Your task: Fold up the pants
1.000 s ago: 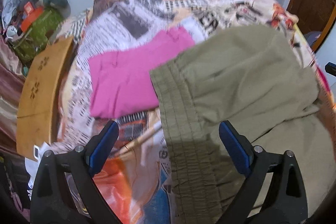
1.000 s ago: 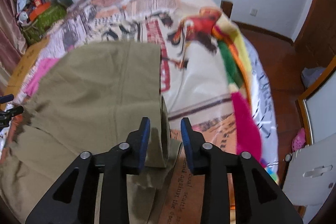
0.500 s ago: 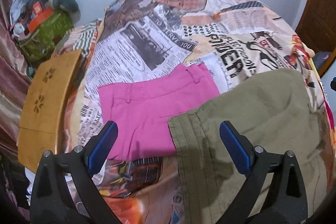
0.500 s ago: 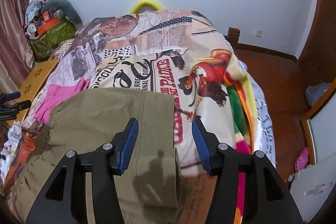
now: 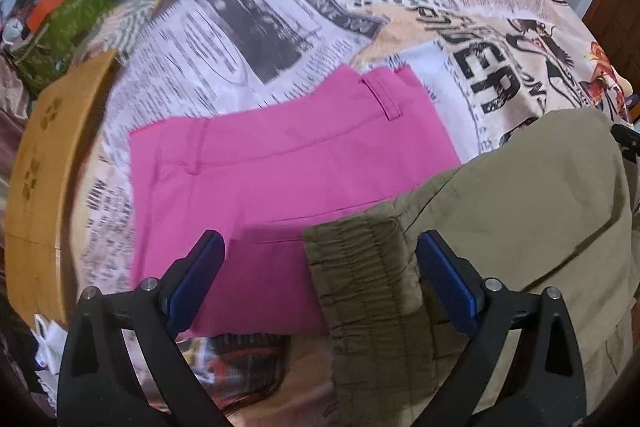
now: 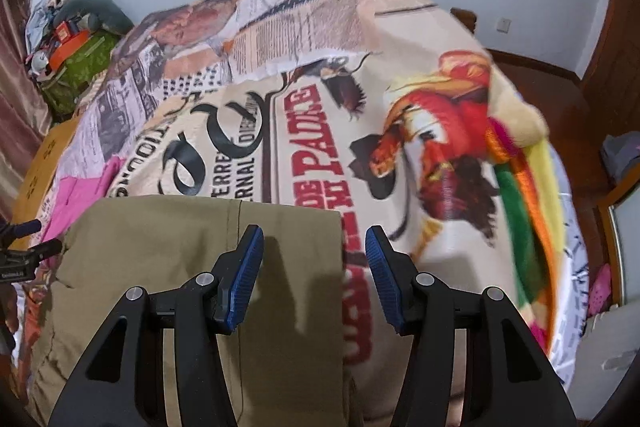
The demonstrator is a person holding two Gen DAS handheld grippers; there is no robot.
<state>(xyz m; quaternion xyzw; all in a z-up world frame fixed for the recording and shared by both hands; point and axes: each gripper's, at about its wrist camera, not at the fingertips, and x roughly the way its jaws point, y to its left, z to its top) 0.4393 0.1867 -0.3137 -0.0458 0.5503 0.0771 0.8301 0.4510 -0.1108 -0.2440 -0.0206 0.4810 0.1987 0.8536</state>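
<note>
Olive-khaki pants [image 5: 500, 227] lie folded on the printed bed cover, elastic waistband [image 5: 360, 287] toward my left gripper. My left gripper [image 5: 320, 275] is open and empty, its jaws straddling the waistband's corner just above the cloth. In the right wrist view the pants [image 6: 180, 247] fill the lower left, their straight right edge between the jaws. My right gripper [image 6: 314, 267] is open and empty above that edge. The left gripper's tip [image 6: 24, 255] shows at the far left.
Folded pink shorts [image 5: 280, 179] lie left of the khaki pants, partly under their corner. A wooden headboard [image 5: 40, 167] and a cluttered green bag [image 5: 60, 19] stand at the left. The bed's right edge [image 6: 560, 227] drops to a wooden floor.
Both grippers drew back from the pants. The right gripper opened wider and let go of the pants' edge. The khaki pants now lie flatter, uncovering more of the pink shorts.
</note>
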